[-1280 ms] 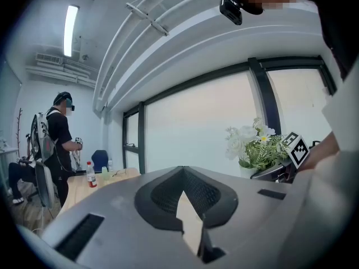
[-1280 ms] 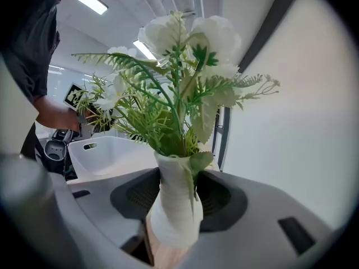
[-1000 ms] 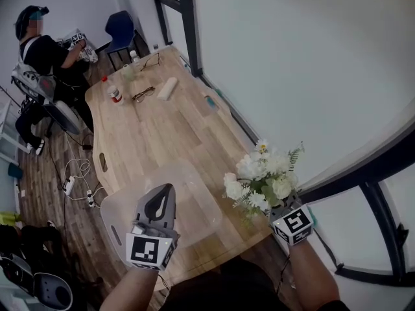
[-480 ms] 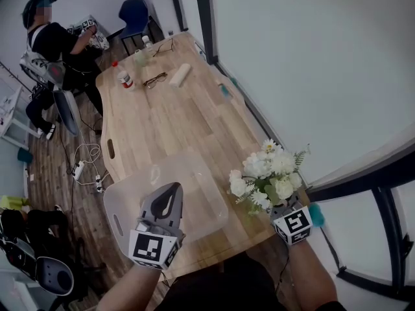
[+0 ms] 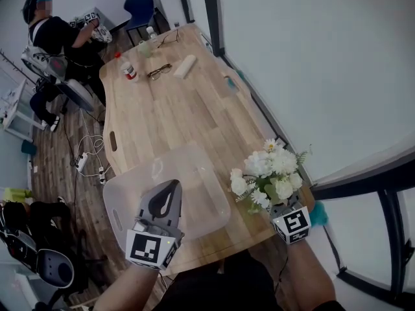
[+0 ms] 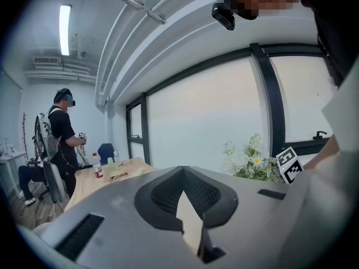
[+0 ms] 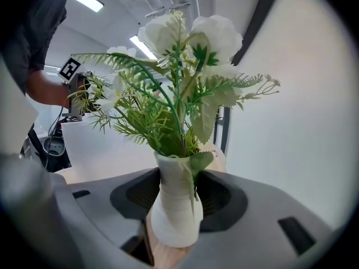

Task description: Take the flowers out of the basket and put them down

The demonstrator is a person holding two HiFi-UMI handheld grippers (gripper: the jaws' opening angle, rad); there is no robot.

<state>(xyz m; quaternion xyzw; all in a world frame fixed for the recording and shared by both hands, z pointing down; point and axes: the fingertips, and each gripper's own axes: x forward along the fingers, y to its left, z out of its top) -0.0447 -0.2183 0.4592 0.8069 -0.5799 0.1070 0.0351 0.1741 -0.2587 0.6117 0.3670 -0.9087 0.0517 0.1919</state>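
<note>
White artificial flowers with green fern leaves stand in a small white ribbed vase. My right gripper is shut on that vase, one jaw pressing each side, at the wooden table's near right corner. The vase stands upright just right of the translucent plastic basket, outside it. I cannot tell whether its base touches the wood. My left gripper hangs over the basket, its jaws shut with nothing between them. The left gripper view shows the flowers to its right.
At the table's far end are a red-capped bottle, glasses and a pale roll. A person works there beside a blue chair. A white wall and dark window frame run along the right. Cables lie on the floor left.
The head view has swung slightly, shifting the table in the picture. Both grippers and the flowers hold about the same places.
</note>
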